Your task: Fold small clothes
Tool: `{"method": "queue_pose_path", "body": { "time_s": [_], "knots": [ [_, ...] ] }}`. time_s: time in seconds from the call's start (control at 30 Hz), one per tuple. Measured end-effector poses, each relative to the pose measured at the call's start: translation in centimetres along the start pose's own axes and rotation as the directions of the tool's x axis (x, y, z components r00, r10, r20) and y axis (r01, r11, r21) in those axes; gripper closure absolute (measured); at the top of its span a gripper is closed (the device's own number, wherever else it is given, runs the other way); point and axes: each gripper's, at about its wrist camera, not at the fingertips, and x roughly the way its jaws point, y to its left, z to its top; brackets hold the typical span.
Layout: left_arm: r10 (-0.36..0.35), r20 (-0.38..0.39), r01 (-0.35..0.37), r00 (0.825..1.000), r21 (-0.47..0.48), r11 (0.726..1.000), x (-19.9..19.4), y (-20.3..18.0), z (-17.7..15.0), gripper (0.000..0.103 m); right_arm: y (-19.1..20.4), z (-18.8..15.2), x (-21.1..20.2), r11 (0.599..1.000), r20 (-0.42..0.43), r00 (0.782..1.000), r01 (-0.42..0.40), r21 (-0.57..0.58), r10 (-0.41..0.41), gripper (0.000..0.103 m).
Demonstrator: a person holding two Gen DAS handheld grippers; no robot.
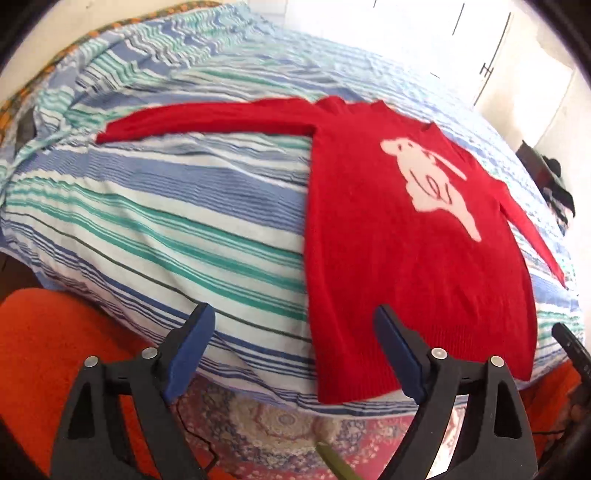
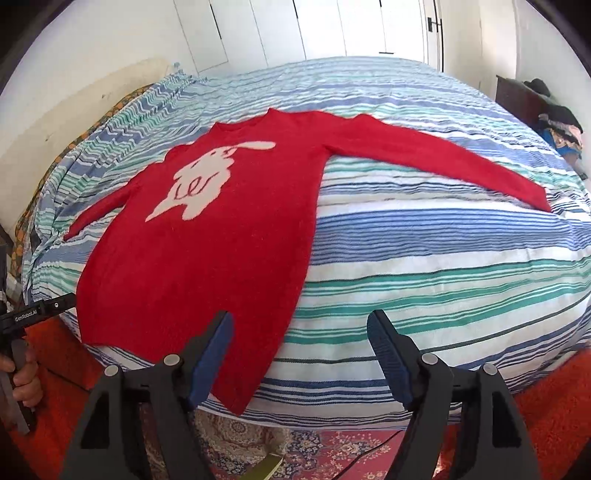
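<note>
Red sweater [image 2: 207,236] with a white rabbit motif [image 2: 201,177] lies flat, face up, on the striped bedspread [image 2: 424,258], hem at the near edge, neck toward the far wardrobe doors [image 2: 332,26], both sleeves spread sideways. Patterned rug [image 2: 332,454] lies below. Left gripper [image 1: 295,354] and right gripper [image 2: 299,354] hover spread wide, grasping nothing.

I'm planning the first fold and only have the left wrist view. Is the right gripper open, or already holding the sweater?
Observer: The right gripper is open, with nothing between its jaws.
Operator: Where is it pointed?
Observer: At the striped bedcover's near edge, beside the red sweater's hem corner.
Operator: Is the sleeve on that side flat?
Observer: Yes, that sleeve lies spread out straight across the bedcover.
</note>
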Motion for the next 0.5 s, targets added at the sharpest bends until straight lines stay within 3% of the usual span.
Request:
{"method": "queue_pose_path", "body": {
  "time_s": [0.1, 0.27, 0.5],
  "knots": [
    [0.063, 0.012, -0.062, 0.998, -0.025, 0.998, 0.6, 0.7, 0.6, 0.012, -0.9, 0.3, -0.7, 0.998, 0.043, 0.998, 0.037, 0.045, -0.039, 0.027],
    [0.134, 0.009, -0.134, 0.991, -0.016, 0.991, 2.0, 0.5, 1.0, 0.012, -2.5, 0.3, 0.0, 0.992, 0.017, 0.998, 0.058, 0.116, -0.060, 0.027],
    [0.157, -0.002, -0.157, 0.988, 0.003, 0.988, 2.6, -0.1, 1.0, 0.012, -3.7, 0.0, -0.3, 0.984, 0.022, 0.997, 0.074, 0.163, -0.079, 0.027]
  ]
}}
